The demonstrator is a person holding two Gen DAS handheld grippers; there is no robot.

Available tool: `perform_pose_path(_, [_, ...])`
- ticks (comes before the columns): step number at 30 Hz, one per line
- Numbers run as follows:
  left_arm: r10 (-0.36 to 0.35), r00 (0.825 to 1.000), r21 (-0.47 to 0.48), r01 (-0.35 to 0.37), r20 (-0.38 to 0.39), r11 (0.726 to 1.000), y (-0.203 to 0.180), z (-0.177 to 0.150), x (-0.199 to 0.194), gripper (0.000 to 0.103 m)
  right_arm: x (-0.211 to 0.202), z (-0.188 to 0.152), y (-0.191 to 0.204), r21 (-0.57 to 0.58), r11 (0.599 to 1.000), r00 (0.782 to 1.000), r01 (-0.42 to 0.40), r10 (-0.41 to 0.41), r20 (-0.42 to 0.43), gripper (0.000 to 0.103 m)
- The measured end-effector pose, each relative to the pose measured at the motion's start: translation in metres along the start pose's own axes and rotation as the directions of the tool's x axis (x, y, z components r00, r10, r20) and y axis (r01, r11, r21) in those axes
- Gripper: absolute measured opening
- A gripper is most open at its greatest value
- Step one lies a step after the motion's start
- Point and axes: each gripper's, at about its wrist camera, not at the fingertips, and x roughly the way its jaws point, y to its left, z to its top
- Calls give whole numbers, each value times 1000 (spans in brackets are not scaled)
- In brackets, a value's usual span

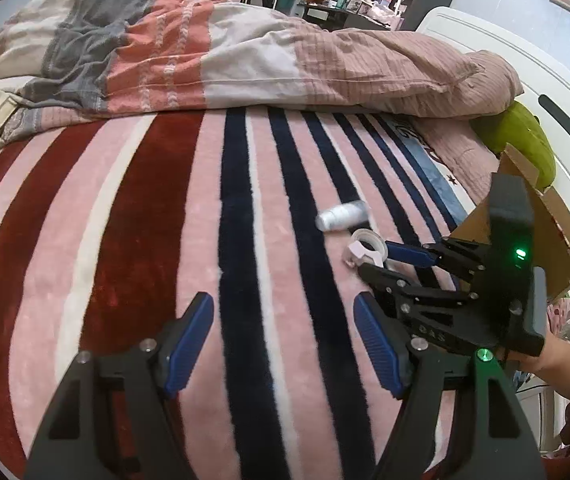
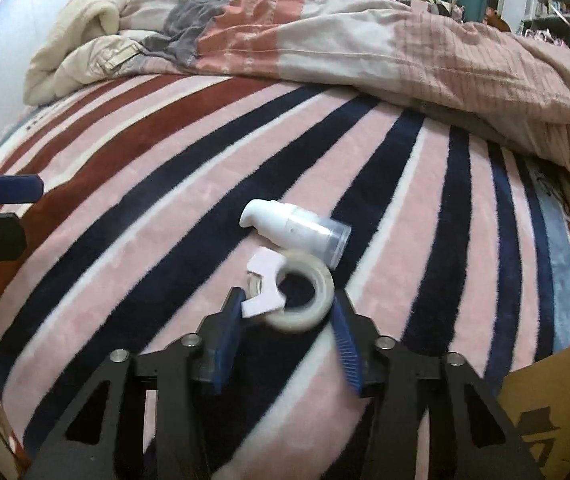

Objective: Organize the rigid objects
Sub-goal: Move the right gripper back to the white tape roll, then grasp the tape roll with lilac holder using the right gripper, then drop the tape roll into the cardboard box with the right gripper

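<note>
A roll of clear tape with a pink-white dispenser clip (image 2: 289,296) lies on the striped blanket (image 2: 165,208). It sits between the fingertips of my right gripper (image 2: 287,308), whose jaws stand open around it; whether the pads touch it I cannot tell. A white pump bottle (image 2: 297,232) lies on its side just beyond the tape. In the left wrist view the tape (image 1: 367,250) and the bottle (image 1: 341,216) lie at centre right, with the right gripper (image 1: 385,262) reaching them. My left gripper (image 1: 285,324) is open and empty, hovering over the blanket (image 1: 125,240).
An open cardboard box (image 1: 541,216) stands at the right edge of the bed, also at the lower right of the right wrist view (image 2: 553,416). A rumpled duvet (image 1: 205,52) is piled at the back. A green cushion (image 1: 525,136) lies by the white bed frame (image 1: 505,56).
</note>
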Motion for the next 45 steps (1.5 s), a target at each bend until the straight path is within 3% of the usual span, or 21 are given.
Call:
perform_pose_path(6, [-107,994,15,107,36,994,-26,13,-25,69,-52,3,18,-92,992,992,-83,91,82,32])
perform_pose_path(12, [-201,978,60,199,49,978,-64,27,-47,69,-116,10,30,-161,969,962,-189,216,169,32])
perform_pose_path(19, [-292,955,157,282,48,947,-119,55,-59,36,-179,8,20,-221,961,932,-168,228,283,32])
perform_pose_path(24, [-302,953,242,289,15,926,-173,74,-47,33,-205,-1,-15,-191,976,930,-104,164,328,32])
perform_pose_path(31, [-337,937,295,348,-87,890,-234,89,-6,33,-221,-17,-76,-100,994,954,-36,63,292,32])
perform_pose_path(37, [-352,913,286,401,-209,870,-263,95,36,33,-213,-30,-118,-32,999,983,-22,27,182,32])
perform_pose_path(39, [-342,912,289,398,-225,871,-267,96,42,34,-209,-33,-128,-12,1000,988,-23,24,150,32])
perform_pose_path(41, [-302,924,310,365,-233,878,-271,96,44,53,-207,-35,-135,13,1000,992,-26,24,120,37])
perform_pose_path(42, [-295,928,312,356,-226,881,-271,97,43,58,-205,-35,-137,28,999,995,-22,19,102,43])
perform_pose_path(43, [-295,930,314,353,-218,881,-269,98,40,60,-205,-36,-139,40,999,995,-19,16,95,53])
perform_pose_path(45, [-303,930,308,356,-207,882,-263,101,32,60,-207,-37,-140,53,998,995,-20,14,103,54])
